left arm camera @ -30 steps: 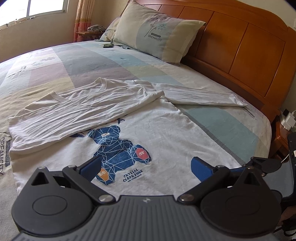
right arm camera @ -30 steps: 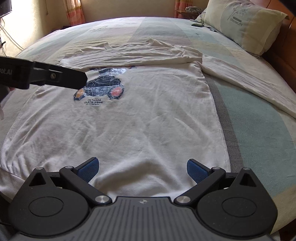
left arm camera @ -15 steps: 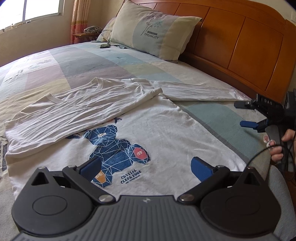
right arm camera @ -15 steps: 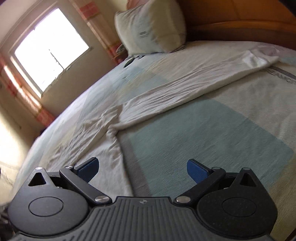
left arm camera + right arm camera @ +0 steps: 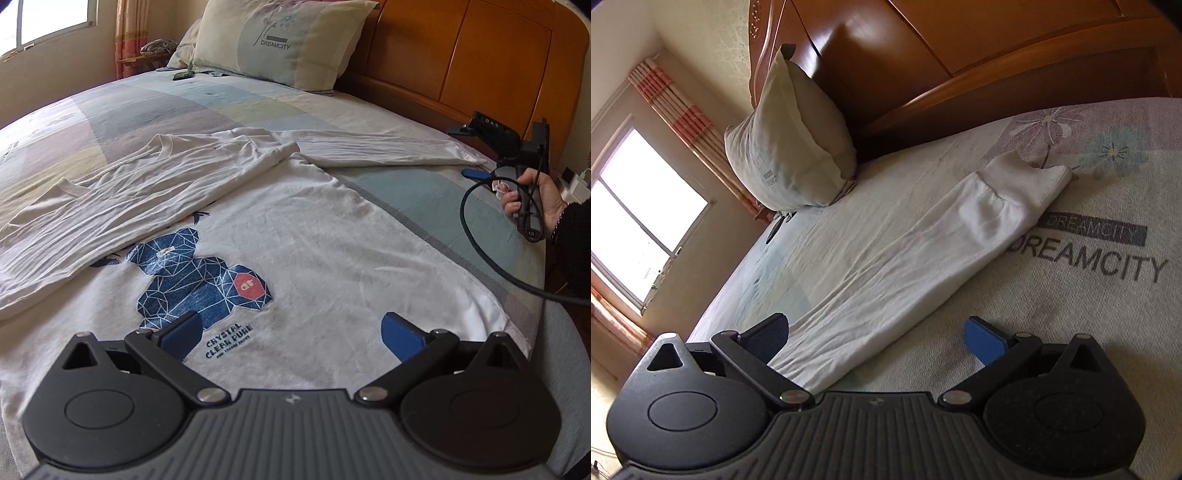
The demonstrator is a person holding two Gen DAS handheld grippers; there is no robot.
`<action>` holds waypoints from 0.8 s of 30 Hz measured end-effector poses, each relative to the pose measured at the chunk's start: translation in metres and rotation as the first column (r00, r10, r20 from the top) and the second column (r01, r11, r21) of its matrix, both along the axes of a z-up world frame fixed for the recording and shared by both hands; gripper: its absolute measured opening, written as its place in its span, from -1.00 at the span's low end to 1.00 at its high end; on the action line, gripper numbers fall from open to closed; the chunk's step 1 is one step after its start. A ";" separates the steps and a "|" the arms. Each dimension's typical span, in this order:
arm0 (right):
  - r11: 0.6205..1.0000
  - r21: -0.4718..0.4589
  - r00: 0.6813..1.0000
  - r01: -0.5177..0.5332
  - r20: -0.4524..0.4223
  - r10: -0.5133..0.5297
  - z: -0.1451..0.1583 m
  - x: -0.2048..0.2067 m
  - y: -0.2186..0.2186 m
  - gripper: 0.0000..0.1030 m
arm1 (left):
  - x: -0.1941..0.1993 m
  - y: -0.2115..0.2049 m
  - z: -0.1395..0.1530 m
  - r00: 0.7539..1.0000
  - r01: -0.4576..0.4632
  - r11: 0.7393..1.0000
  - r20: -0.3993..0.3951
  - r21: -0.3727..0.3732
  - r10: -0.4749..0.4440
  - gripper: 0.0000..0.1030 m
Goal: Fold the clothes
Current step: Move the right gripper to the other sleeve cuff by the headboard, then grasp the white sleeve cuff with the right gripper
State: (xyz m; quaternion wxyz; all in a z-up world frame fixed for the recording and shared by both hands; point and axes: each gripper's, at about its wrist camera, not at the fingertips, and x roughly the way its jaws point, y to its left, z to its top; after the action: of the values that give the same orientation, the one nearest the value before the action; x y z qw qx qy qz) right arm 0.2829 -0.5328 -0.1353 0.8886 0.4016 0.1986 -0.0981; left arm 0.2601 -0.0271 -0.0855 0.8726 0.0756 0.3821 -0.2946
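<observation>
Filling the frame's middle, the shirt (image 5: 295, 229) lies flat on the bed (image 5: 155, 99); 1 sleeve (image 5: 923, 254) stretches upper right. Right gripper (image 5: 875, 332), wide open and empty, should pinch the cuff (image 5: 1030, 177); left gripper (image 5: 291, 328) waits open, holding nothing.

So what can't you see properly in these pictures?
- Shirt hem: left wrist view, hidden behind the left gripper.
- Phone-like thing by the pillow: too small to tell.
- Sleeve near end: right wrist view, hidden under the right gripper.
</observation>
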 end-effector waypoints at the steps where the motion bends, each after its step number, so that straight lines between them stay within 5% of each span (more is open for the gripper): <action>1: 1.000 0.004 1.000 0.002 0.012 -0.002 -0.002 0.003 -0.003 1.00 | 0.000 -0.001 -0.001 1.000 0.002 1.000 -0.001 0.004 -0.002 0.99; 24: 0.989 -0.141 0.997 0.050 0.071 -0.040 -0.007 0.057 -0.020 1.00 | 0.010 0.007 -0.002 1.000 -0.003 0.998 0.001 -0.060 0.004 0.98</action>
State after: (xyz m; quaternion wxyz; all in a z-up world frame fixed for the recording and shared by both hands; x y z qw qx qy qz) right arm 0.3394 -0.5533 -0.1425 0.9189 0.3443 0.1518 -0.1184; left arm 0.2697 -0.0199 -0.0880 0.8752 0.0491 0.3727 -0.3043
